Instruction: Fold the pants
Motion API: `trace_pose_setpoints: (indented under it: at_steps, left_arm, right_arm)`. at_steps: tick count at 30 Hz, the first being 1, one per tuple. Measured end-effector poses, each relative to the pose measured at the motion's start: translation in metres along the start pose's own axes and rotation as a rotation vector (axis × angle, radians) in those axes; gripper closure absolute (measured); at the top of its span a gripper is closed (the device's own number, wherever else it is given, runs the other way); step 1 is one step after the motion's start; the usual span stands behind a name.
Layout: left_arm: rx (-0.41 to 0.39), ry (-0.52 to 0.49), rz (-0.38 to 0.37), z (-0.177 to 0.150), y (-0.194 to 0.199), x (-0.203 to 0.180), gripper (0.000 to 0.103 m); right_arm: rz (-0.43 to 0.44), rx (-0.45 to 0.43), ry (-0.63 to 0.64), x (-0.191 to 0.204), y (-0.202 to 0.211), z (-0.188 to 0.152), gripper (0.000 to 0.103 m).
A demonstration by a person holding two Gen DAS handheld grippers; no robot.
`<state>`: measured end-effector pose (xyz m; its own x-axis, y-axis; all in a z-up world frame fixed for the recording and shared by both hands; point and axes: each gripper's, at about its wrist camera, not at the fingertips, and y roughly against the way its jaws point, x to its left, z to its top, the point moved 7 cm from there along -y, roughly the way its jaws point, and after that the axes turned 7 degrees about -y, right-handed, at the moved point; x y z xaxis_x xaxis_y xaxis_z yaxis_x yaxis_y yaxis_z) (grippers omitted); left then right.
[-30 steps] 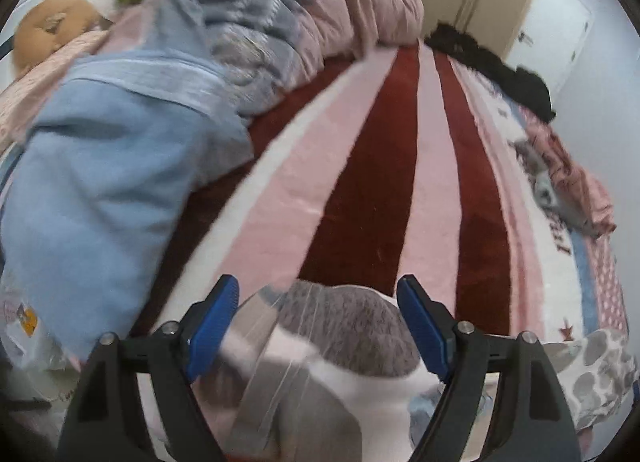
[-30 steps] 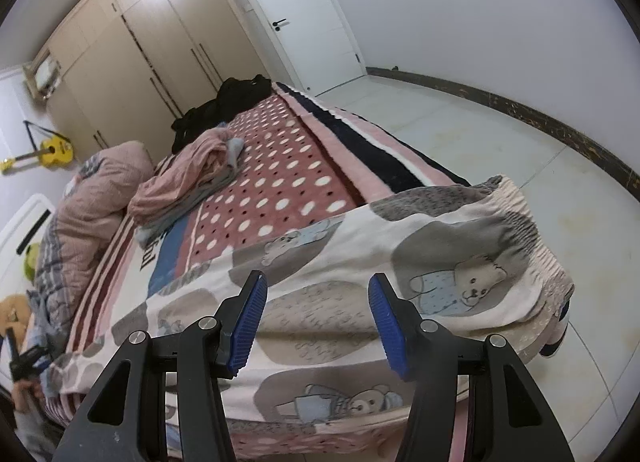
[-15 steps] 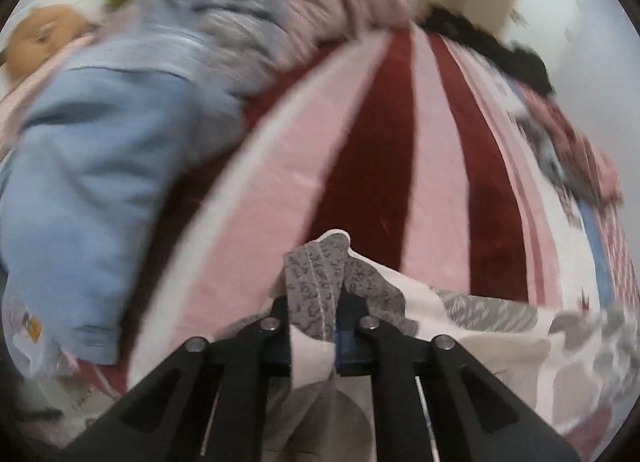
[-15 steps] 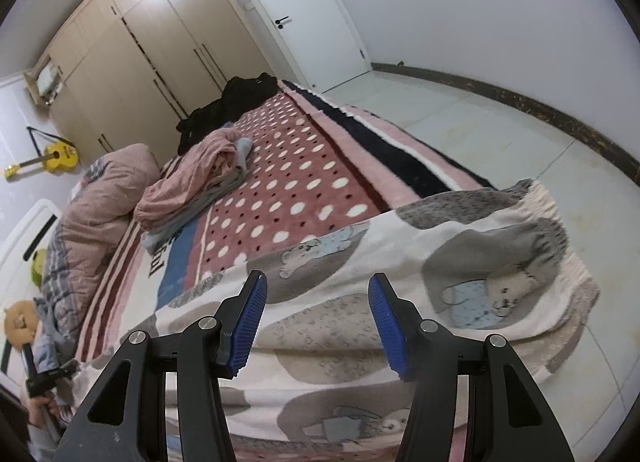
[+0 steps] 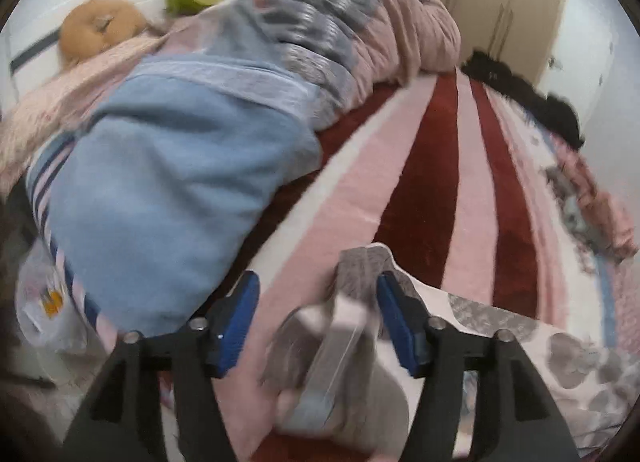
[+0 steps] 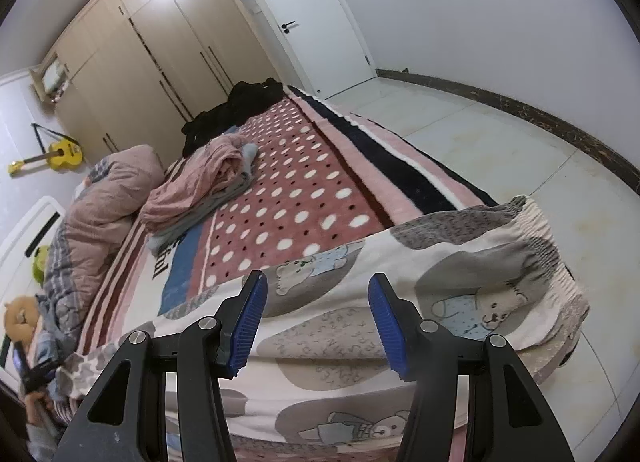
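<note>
Fleece pants (image 5: 360,274) hem bunched between left tool (image 5: 316,318) pads, just released, jaws opening; right tool (image 6: 314,322) unclenched above waistband.

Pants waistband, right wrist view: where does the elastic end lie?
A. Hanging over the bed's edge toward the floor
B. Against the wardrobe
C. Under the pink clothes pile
A: the gathered waistband of the bear-print pants droops past the bed's corner, with floor tiles behind it.

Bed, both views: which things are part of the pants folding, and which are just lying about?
Job: pants, left gripper, right gripper.

Lying about: blue blanket, pink quilt, pink clothes, black clothes, soft toys, guitar.
</note>
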<state>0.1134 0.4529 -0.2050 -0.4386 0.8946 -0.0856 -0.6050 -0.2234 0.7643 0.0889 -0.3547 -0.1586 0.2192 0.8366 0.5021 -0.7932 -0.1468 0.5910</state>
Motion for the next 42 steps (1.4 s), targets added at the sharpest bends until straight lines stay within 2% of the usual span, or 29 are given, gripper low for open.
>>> trace_pose_setpoints:
  at_steps: [2, 5, 9, 10, 12, 14, 17, 18, 19, 20, 22, 23, 25, 28, 32, 34, 37, 39, 41, 42]
  left_arm:
    - [0.002, 0.059, -0.042, -0.014, 0.015, 0.013, 0.038]
    - [0.017, 0.118, -0.144, -0.038, 0.026, 0.017, 0.035]
    - [0.071, 0.232, -0.39, -0.073, 0.018, -0.003, 0.034]
    - [0.084, 0.243, -0.423, -0.078, 0.012, -0.009, 0.034]
    - [0.092, 0.243, -0.445, -0.079, -0.002, -0.021, 0.034]
    - [0.085, 0.288, -0.461, -0.071, -0.018, -0.027, 0.034]
    - [0.065, 0.363, -0.401, -0.054, -0.04, -0.025, 0.035]
    - [0.058, 0.382, -0.38, -0.05, -0.044, -0.026, 0.05]
    - [0.047, 0.389, -0.347, -0.046, -0.045, -0.03, 0.085]
    - [0.048, 0.357, -0.318, -0.042, -0.046, -0.039, 0.093]
    - [-0.004, 0.27, -0.24, -0.033, -0.034, -0.057, 0.094]
    - [-0.042, 0.235, -0.221, -0.028, -0.024, -0.067, 0.094]
    - [-0.137, 0.174, -0.229, -0.016, 0.005, -0.094, 0.095]
    - [-0.233, 0.022, -0.296, -0.004, 0.052, -0.156, 0.095]
    - [-0.276, -0.166, -0.449, -0.013, 0.097, -0.248, 0.095]
    - [-0.261, -0.281, -0.54, -0.034, 0.111, -0.311, 0.095]
    - [-0.187, -0.4, -0.613, -0.071, 0.101, -0.383, 0.095]
    - [-0.127, -0.452, -0.639, -0.095, 0.087, -0.412, 0.095]
    - [-0.02, -0.519, -0.691, -0.131, 0.068, -0.445, 0.094]
    - [0.007, -0.543, -0.691, -0.14, 0.064, -0.452, 0.093]
  right_arm:
    - [0.001, -0.001, -0.003, -0.002, 0.0, 0.001, 0.054]
    - [0.011, 0.006, -0.009, -0.002, -0.003, 0.0, 0.054]
    - [0.039, 0.031, -0.01, 0.006, -0.01, -0.006, 0.054]
    - [0.046, 0.037, -0.007, 0.009, -0.013, -0.007, 0.054]
    - [0.056, 0.044, 0.002, 0.014, -0.014, -0.01, 0.054]
    - [0.065, 0.039, 0.009, 0.017, -0.011, -0.009, 0.054]
    - [0.069, 0.01, 0.004, 0.014, 0.0, -0.005, 0.054]
    - [0.07, 0.005, -0.001, 0.013, 0.002, -0.004, 0.054]
    - [0.072, 0.0, -0.013, 0.009, 0.005, -0.004, 0.054]
    - [0.073, -0.001, -0.022, 0.005, 0.007, -0.004, 0.054]
    - [0.07, -0.004, -0.041, -0.003, 0.009, -0.004, 0.054]
    - [0.067, -0.005, -0.048, -0.006, 0.01, -0.003, 0.054]
    - [0.068, -0.003, -0.067, -0.012, 0.01, -0.003, 0.054]
    - [0.079, -0.002, -0.087, -0.017, 0.009, 0.0, 0.054]
    - [0.092, -0.002, -0.09, -0.02, 0.009, 0.001, 0.054]
    - [0.101, 0.003, -0.093, -0.022, 0.008, 0.001, 0.054]
    - [0.107, 0.011, -0.092, -0.025, 0.006, -0.001, 0.054]
    - [0.116, 0.018, -0.101, -0.027, 0.005, -0.002, 0.054]
    - [0.119, 0.03, -0.104, -0.03, 0.003, -0.005, 0.054]
    - [0.117, 0.035, -0.104, -0.031, 0.002, -0.006, 0.054]
